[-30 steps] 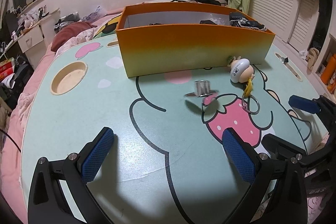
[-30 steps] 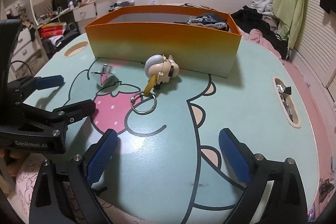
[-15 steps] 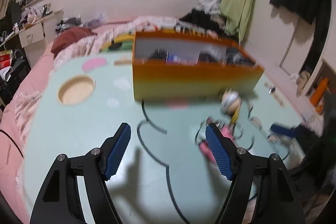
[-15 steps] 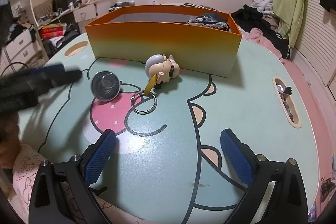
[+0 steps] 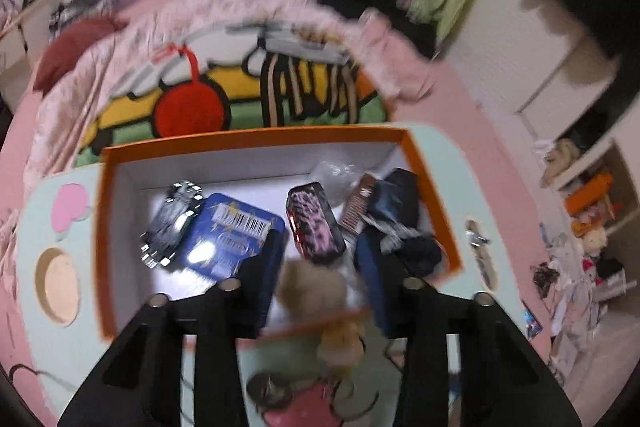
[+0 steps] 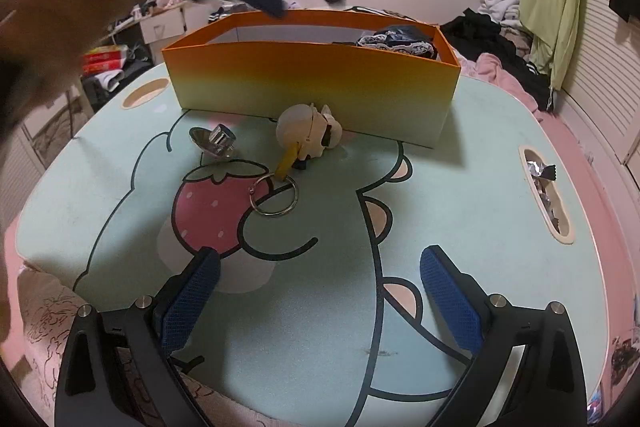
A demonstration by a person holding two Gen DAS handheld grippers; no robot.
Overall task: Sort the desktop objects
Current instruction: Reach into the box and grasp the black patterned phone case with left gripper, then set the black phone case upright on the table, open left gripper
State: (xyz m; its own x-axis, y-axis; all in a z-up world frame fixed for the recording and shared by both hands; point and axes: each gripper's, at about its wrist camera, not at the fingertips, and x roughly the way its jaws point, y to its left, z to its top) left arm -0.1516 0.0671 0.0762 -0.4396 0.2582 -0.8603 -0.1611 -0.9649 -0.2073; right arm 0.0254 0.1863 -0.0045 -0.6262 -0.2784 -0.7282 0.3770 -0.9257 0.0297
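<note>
Grippers first: your right gripper (image 6: pixel 320 257) hangs wide open and empty, low over the near edge of the table (image 6: pixel 460 207). Your left gripper (image 5: pixel 318 247) is high above the orange box (image 6: pixel 312 75), its jaws just narrowed, and nothing shows clamped between them. Dead ahead of the right one lies the keychain: its ring (image 6: pixel 274 195) is nearest you and its skull figure (image 6: pixel 310 133) is just beside the box wall, so the long axis runs away from you. The metal cone (image 6: pixel 214 141) sits to its left. The right hand looks nearer to both.
</note>
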